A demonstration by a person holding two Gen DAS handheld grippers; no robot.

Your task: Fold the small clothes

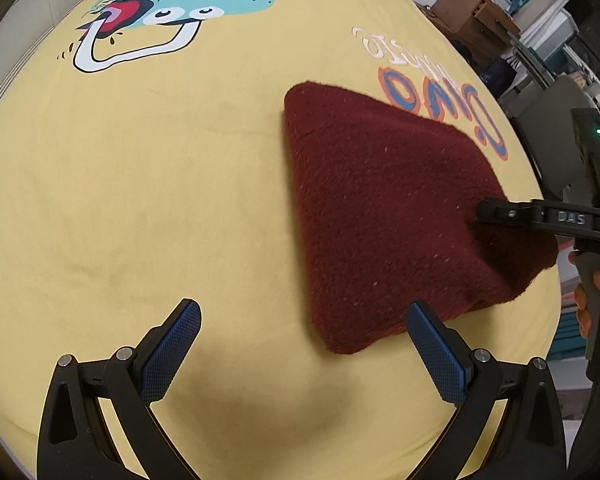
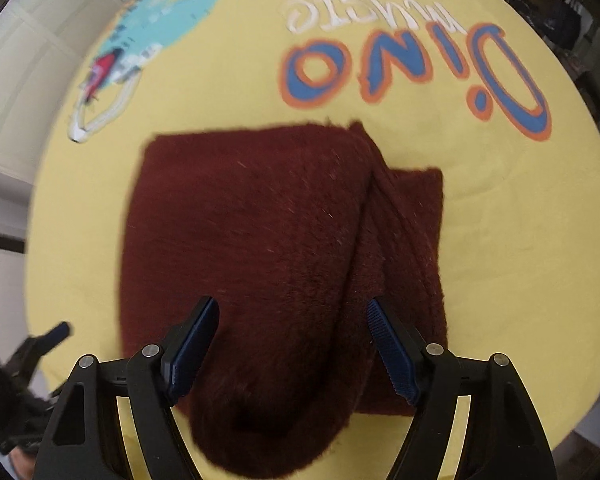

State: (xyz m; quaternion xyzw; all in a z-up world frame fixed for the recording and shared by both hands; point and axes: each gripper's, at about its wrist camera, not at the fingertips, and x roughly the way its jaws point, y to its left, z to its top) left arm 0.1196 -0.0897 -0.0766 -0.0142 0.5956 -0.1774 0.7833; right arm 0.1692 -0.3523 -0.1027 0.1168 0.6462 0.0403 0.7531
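A dark red fleecy garment (image 1: pixel 384 216) lies folded on the yellow dinosaur-print sheet (image 1: pixel 148 184). My left gripper (image 1: pixel 302 320) is open and empty, just left of the garment's near corner. My right gripper (image 2: pixel 292 320) is open, its fingers spread over the garment's near part (image 2: pixel 260 240), holding nothing. In the left wrist view the right gripper (image 1: pixel 488 212) reaches in from the right over the garment's right edge. A folded flap (image 2: pixel 412 232) lies along the garment's right side.
The sheet carries a teal dinosaur print (image 1: pixel 188 4) and "Dino" lettering (image 2: pixel 412 68). Cardboard boxes and shelves (image 1: pixel 480 12) stand beyond the bed's far right edge. White cabinet doors (image 2: pixel 32 60) are to the left. The left gripper shows at the lower left of the right wrist view (image 2: pixel 48 340).
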